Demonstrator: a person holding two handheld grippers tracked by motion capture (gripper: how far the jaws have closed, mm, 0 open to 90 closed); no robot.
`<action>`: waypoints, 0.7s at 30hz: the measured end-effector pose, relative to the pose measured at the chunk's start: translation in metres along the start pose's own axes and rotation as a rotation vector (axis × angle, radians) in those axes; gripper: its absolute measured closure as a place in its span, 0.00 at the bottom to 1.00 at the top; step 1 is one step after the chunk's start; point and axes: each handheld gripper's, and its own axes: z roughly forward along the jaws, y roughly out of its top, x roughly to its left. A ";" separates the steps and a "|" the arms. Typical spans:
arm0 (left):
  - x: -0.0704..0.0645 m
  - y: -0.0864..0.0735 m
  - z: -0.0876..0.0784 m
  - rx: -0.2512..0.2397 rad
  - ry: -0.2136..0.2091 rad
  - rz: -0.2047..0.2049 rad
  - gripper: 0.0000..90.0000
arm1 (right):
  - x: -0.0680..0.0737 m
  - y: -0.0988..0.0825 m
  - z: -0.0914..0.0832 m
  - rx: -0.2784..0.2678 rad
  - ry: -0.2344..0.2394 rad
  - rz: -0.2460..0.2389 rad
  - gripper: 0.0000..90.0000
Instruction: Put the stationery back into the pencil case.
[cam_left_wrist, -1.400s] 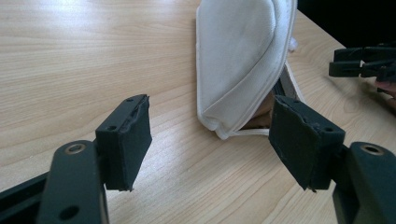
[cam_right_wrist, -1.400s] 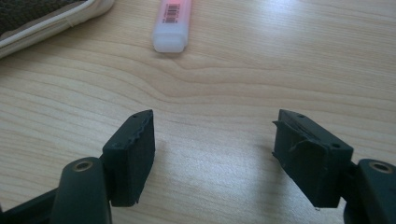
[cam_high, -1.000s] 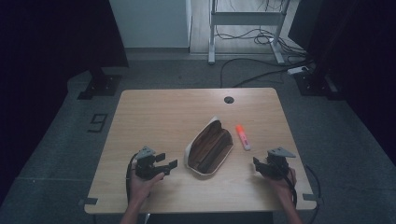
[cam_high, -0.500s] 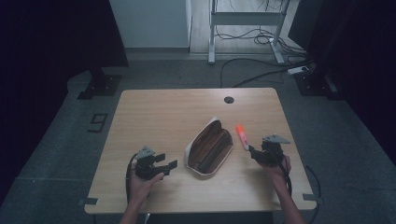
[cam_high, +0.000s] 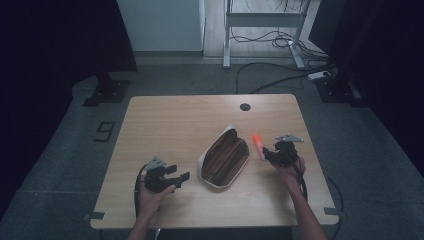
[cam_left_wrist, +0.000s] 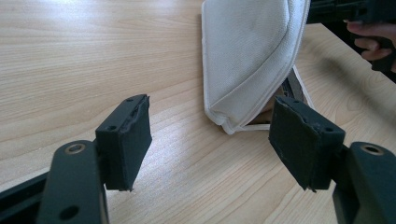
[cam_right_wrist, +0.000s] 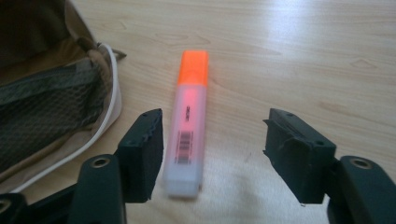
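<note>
An open white pouch (cam_high: 224, 160) with a brown lining lies at the middle of the wooden table (cam_high: 165, 125). Just right of it lies a highlighter (cam_high: 258, 144) with an orange cap. My right gripper (cam_high: 266, 154) is at the highlighter's near end. In the right gripper view the highlighter (cam_right_wrist: 189, 126) lies between the jaws, close to the left pad, and neither pad presses on it. Those jaws have just been closing and still stand apart; the right gripper (cam_right_wrist: 215, 149) is open. My left gripper (cam_high: 179, 173) rests open left of the pouch (cam_left_wrist: 247, 60), with nothing between its jaws (cam_left_wrist: 210, 140).
A round cable hole (cam_high: 245, 107) sits near the table's far edge. Behind the table, a metal desk frame (cam_high: 260, 20), cables and a power strip (cam_high: 320, 76) lie on the grey floor. The pouch's mesh pocket (cam_right_wrist: 46, 93) is just left of the right gripper.
My right gripper has moved left and away from the table's front right, up to the highlighter, with its jaws narrowing. The left gripper and pouch have stayed put.
</note>
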 end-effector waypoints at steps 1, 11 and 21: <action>0.000 0.000 0.000 0.001 -0.001 0.000 0.33 | 0.000 0.002 0.003 0.013 0.000 0.007 0.41; 0.002 0.000 -0.001 0.001 0.001 -0.001 0.33 | -0.001 0.013 0.025 0.035 -0.012 0.018 0.42; 0.003 0.000 -0.001 0.004 -0.001 -0.003 0.33 | 0.003 0.013 0.043 0.063 -0.012 0.008 0.45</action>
